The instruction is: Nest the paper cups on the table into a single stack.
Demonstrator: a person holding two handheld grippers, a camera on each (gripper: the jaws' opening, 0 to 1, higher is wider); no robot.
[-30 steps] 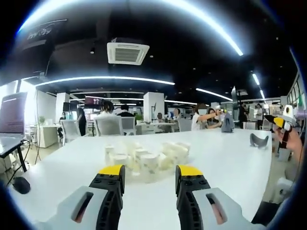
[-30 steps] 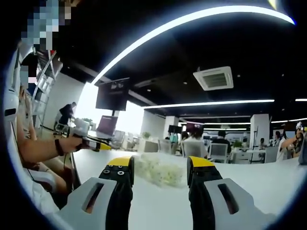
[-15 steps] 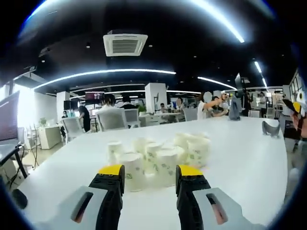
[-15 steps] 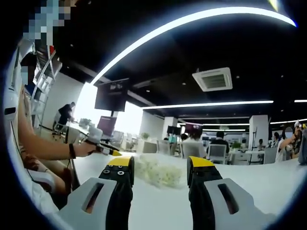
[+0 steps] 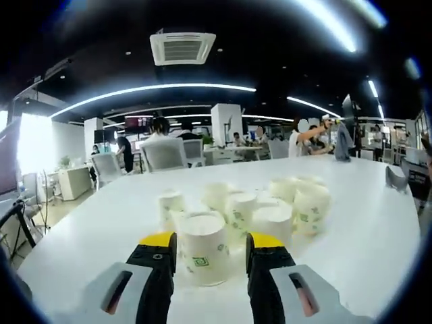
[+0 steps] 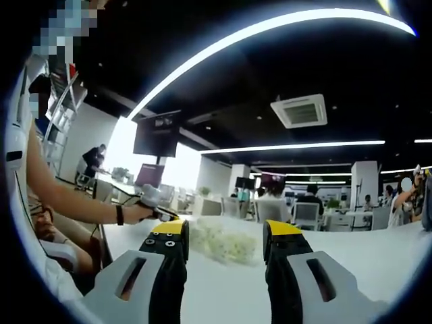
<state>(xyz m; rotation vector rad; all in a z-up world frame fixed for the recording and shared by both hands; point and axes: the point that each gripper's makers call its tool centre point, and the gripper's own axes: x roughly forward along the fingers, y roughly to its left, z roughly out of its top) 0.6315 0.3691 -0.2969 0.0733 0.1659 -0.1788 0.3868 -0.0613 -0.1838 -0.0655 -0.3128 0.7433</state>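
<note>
Centrally, the spread left tool [image 5: 204, 244] flanked a paper cup [image 5: 203, 248] at lower frame; the right tool [image 6: 225, 237] gaped above the counter [image 6: 351, 256].

Long white ceiling light strips [image 5: 155, 90] bend into arcs above my left gripper view, stretched by the fisheye, and they smear at the edges of the round picture. The dark ceiling around the square white air-conditioning vent [image 5: 182, 48] stays dim. Beside the vent's left, a bright window [image 5: 30, 145] washes out to pure glare. The white tabletop [image 5: 101, 223] shines evenly, with only soft shadow under the nearest white paper cup with green print [image 5: 204, 248], which looks sharp. In my right gripper view, one bright curved strip [image 6: 270, 30] blazes overhead, and the cluster of white paper cups [image 6: 223, 244] is soft and blurred.
</note>
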